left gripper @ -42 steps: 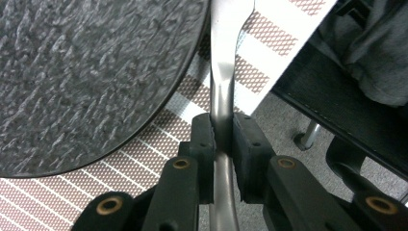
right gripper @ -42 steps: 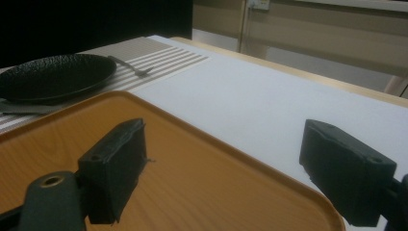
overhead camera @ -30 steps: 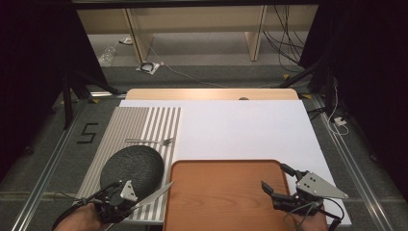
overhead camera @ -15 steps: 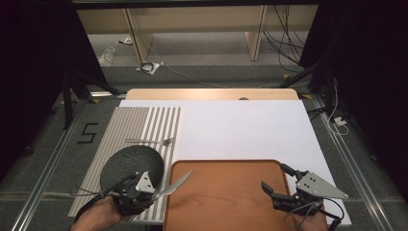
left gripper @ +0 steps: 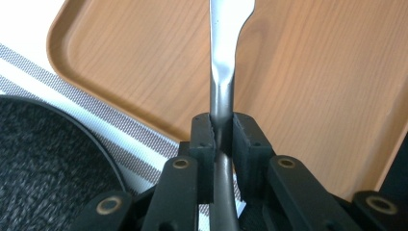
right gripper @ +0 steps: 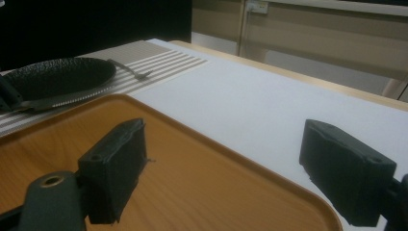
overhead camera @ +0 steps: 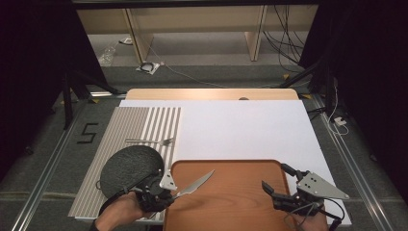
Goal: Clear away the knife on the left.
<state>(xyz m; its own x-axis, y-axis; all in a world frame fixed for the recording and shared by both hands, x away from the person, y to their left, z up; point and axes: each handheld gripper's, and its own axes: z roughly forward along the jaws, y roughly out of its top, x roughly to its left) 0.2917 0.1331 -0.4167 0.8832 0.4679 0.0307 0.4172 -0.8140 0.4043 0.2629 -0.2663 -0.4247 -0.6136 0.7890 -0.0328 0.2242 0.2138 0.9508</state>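
Observation:
A silver table knife [overhead camera: 195, 185] is clamped by its handle in my left gripper [overhead camera: 166, 193], blade pointing out over the left part of the brown wooden tray [overhead camera: 231, 168]. Seen from the left gripper view, the knife [left gripper: 222, 72] runs straight up between the pads [left gripper: 203, 139], with the tray [left gripper: 312, 96] beneath it. My right gripper [overhead camera: 279, 180] rests at the tray's right edge, jaws wide apart and empty; its fingers [right gripper: 118, 168] frame the tray's rim [right gripper: 240, 163]. A dark round plate [overhead camera: 127, 166] lies on the striped placemat [overhead camera: 139, 120], with a fork [overhead camera: 151, 141] beyond it.
A white sheet [overhead camera: 240, 127] covers the table behind the tray. The light wooden table edge [overhead camera: 211, 94] runs along the back. The floor with cables and shelf legs lies past it.
My left gripper has carried the knife to the right, from over the placemat's near edge to over the tray's left side. The right gripper has stayed put.

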